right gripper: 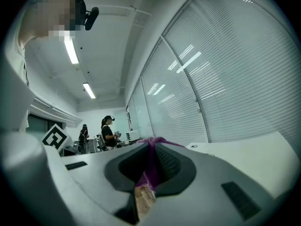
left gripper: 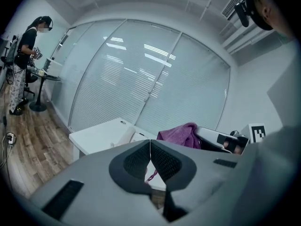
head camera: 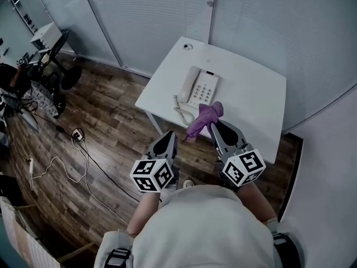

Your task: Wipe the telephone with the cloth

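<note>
A white telephone (head camera: 198, 88) with a coiled cord lies on the small white table (head camera: 245, 77); in the left gripper view the telephone (left gripper: 128, 136) shows just past the jaws. My right gripper (head camera: 213, 123) is shut on a purple cloth (head camera: 205, 117), which hangs over the table's near edge, just short of the phone. In the right gripper view the cloth (right gripper: 150, 166) is pinched between the jaws of the right gripper (right gripper: 151, 147). My left gripper (head camera: 170, 137) is shut and empty, held off the table's front-left edge; the left gripper (left gripper: 150, 145) has the cloth (left gripper: 180, 134) to its right.
Frosted glass walls enclose the table at the back and right. Wood floor (head camera: 106, 127) with cables and a socket (head camera: 77, 133) lies to the left. People (left gripper: 23, 55) stand at desks far off to the left. A small round object (head camera: 188, 47) sits at the table's far corner.
</note>
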Demonstrator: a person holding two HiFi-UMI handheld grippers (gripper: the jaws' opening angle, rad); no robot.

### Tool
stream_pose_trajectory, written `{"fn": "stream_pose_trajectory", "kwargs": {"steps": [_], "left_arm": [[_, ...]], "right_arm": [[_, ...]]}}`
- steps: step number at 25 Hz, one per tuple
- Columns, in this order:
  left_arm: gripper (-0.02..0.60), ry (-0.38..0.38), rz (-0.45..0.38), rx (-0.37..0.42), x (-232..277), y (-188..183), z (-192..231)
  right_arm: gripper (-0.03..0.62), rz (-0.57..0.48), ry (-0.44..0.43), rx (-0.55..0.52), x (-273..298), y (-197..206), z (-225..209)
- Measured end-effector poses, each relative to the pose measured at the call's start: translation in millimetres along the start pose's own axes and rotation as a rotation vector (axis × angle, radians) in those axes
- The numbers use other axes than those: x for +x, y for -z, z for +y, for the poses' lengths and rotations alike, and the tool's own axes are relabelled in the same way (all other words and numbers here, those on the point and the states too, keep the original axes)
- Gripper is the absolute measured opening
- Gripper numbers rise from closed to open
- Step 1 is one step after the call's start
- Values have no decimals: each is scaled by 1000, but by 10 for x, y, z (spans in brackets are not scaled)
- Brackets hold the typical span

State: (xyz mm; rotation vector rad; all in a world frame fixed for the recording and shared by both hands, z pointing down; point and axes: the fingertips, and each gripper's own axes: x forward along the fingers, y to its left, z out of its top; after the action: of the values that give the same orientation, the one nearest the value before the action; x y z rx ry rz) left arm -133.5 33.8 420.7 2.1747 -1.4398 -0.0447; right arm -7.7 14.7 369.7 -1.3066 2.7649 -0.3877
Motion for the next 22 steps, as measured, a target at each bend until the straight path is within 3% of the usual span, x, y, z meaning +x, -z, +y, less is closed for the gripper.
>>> {"fn": "stream_pose_trajectory", "kwargs": {"steps": [15,22], "left_arm": [[21,-13,20,-36,327,-146,284],[21,-41,16,-46,752,-247,437]], "right_arm": [[48,-4,11,-44,440,-122,-177],[48,-9,-16,-40,793,-157,-522]]}}
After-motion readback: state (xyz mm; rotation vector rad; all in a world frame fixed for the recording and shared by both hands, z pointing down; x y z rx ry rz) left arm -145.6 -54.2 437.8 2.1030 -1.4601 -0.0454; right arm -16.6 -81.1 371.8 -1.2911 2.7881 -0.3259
